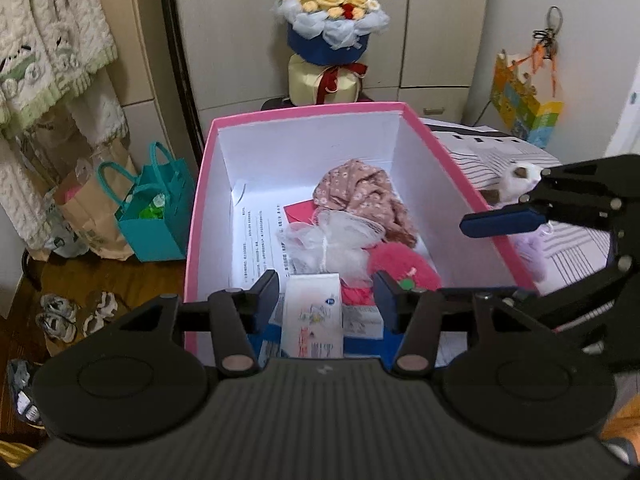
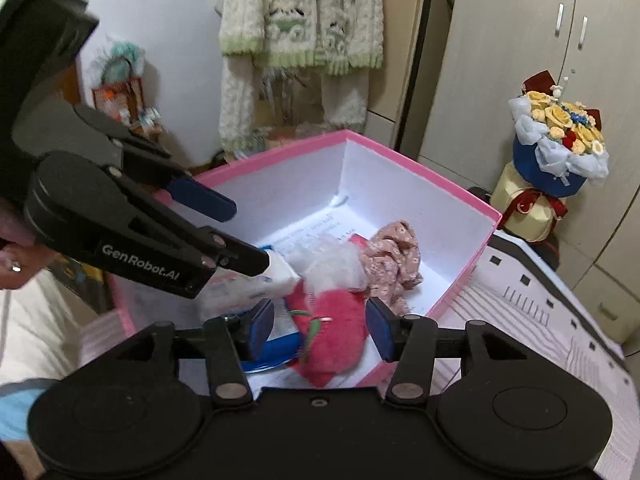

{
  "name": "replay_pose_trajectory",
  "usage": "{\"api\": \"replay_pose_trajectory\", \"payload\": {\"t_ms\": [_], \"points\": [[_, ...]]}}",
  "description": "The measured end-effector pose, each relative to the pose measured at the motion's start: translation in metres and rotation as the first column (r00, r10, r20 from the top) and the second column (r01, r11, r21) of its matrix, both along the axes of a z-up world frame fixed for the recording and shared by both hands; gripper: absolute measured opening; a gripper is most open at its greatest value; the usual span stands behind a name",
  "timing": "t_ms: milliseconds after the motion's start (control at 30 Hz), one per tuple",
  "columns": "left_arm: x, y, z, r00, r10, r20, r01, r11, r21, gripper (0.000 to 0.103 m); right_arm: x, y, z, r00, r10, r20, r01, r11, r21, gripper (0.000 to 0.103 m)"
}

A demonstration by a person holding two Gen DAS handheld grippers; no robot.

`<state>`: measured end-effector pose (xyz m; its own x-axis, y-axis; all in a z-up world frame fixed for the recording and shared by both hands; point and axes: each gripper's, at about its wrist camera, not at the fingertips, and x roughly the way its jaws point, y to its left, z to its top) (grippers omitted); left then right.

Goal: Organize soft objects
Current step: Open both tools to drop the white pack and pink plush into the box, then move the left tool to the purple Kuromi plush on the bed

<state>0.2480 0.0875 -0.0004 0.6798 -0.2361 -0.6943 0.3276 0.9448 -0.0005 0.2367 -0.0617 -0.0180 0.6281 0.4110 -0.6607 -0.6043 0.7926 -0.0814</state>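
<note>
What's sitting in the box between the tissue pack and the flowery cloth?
White netting, bunched up between the tissue pack and the flowery cloth inside the pink box, seen in the left wrist view.

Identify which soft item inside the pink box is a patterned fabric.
The floral cloth, dusty pink with small white flowers, toward the box's far end. The white mesh pouf and red plush toy are plain.
</note>
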Motion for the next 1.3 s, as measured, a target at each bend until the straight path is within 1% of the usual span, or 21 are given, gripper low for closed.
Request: {"api": "replay_pose_trajectory", "payload": {"t_ms": [133,267,367,533,633,833,933,1067,1133,1300], "points": [[-0.021,0.0,0.012,0.999,-0.03,0.015,0.029,0.999,0.017,0.055,-0.015,-0.013,0.012,1.0,-0.001,-0.009,0.001,0.999,0.054,0.056],[-0.042,0.001,0.024,0.998,-0.049,0.027,0.048,0.998,0.032,0.055,-0.032,-0.023,0.023,1.0,-0.006,-0.016,0.007,0.995,0.097,0.057],[-0.057,-0.001,0.034,0.997,-0.057,0.046,0.055,0.998,0.038,0.055,-0.046,-0.028,0.031,1.0,-0.008,-0.006,0.009,0.993,0.116,0.065],[-0.078,0.001,0.047,0.995,-0.057,0.076,0.053,0.997,0.05,0.055,-0.071,-0.033,0.042,0.999,-0.042,0.026,0.039,0.993,0.11,0.066],[-0.091,0.001,0.053,0.995,-0.058,0.085,0.054,0.997,0.052,0.056,-0.084,-0.038,0.048,0.998,-0.05,0.031,0.046,0.991,0.123,0.069],[-0.122,-0.003,0.068,0.99,-0.082,0.119,0.073,0.994,0.075,0.056,-0.108,-0.046,0.061,0.995,-0.08,0.063,0.071,0.989,0.133,0.071],[-0.137,-0.006,0.073,0.987,-0.095,0.127,0.085,0.993,0.081,0.057,-0.121,-0.05,0.066,0.992,-0.09,0.09,0.077,0.987,0.14,0.075],[-0.16,-0.014,0.077,0.979,-0.142,0.147,0.129,0.988,0.089,0.058,-0.138,-0.057,0.068,0.984,-0.113,0.137,0.096,0.988,0.122,0.078],[-0.171,-0.021,0.076,0.974,-0.166,0.154,0.153,0.984,0.097,0.059,-0.144,-0.061,0.065,0.982,-0.12,0.142,0.104,0.988,0.114,0.078],[-0.195,-0.04,0.073,0.96,-0.233,0.154,0.22,0.971,0.094,0.063,-0.161,-0.074,0.056,0.979,-0.125,0.16,0.107,0.988,0.113,0.087]]}}
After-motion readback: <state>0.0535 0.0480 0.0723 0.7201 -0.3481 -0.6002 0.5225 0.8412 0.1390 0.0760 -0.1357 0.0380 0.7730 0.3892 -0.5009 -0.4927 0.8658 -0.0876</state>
